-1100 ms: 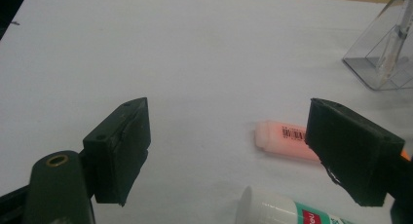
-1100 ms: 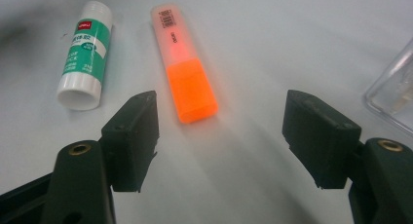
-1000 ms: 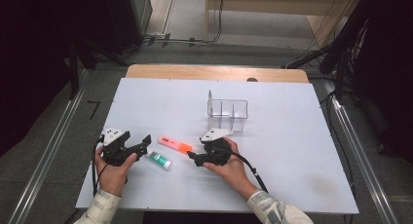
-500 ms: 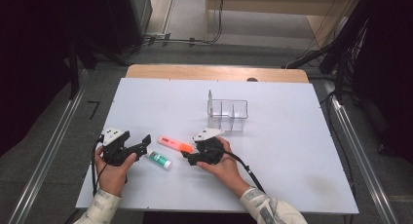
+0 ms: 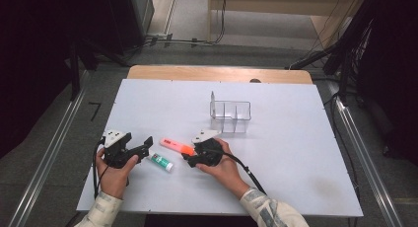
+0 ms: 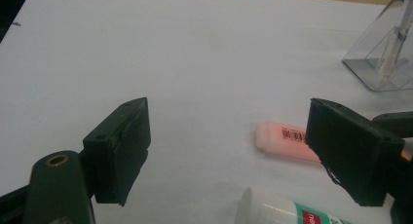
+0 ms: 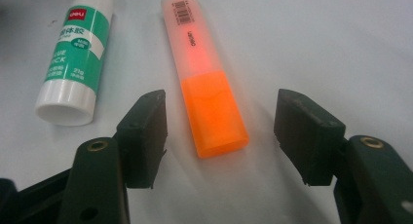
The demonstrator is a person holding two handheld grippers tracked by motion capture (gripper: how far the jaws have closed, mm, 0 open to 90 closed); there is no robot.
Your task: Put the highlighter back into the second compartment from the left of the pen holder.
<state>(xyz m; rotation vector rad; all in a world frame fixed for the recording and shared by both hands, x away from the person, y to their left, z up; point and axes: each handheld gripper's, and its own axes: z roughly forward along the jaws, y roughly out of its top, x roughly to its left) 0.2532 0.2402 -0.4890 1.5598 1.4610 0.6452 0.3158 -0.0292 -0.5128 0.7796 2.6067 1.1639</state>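
An orange highlighter (image 5: 175,146) lies flat on the white table (image 5: 296,153), with a green-and-white glue stick (image 5: 161,162) just in front of it. My right gripper (image 5: 190,158) sits at the highlighter's orange cap end. In the right gripper view the cap (image 7: 213,114) lies between the jaws of that gripper (image 7: 221,131), with a gap on each side; the jaws have just been closing. My left gripper (image 5: 143,145) rests left of the glue stick, open and empty. Past its jaws (image 6: 229,151) I see the highlighter (image 6: 285,141) and the glue stick (image 6: 282,212).
A clear plastic organizer (image 5: 230,116) with dividers stands behind the highlighter, holding a thin pen (image 6: 397,34) upright at its left end. A wooden strip (image 5: 217,73) runs along the table's far edge. Metal rails flank the table on both sides.
My right gripper has slid a little to the left, so that its jaws now flank the highlighter's orange cap. The left gripper, glue stick and highlighter have stayed put.
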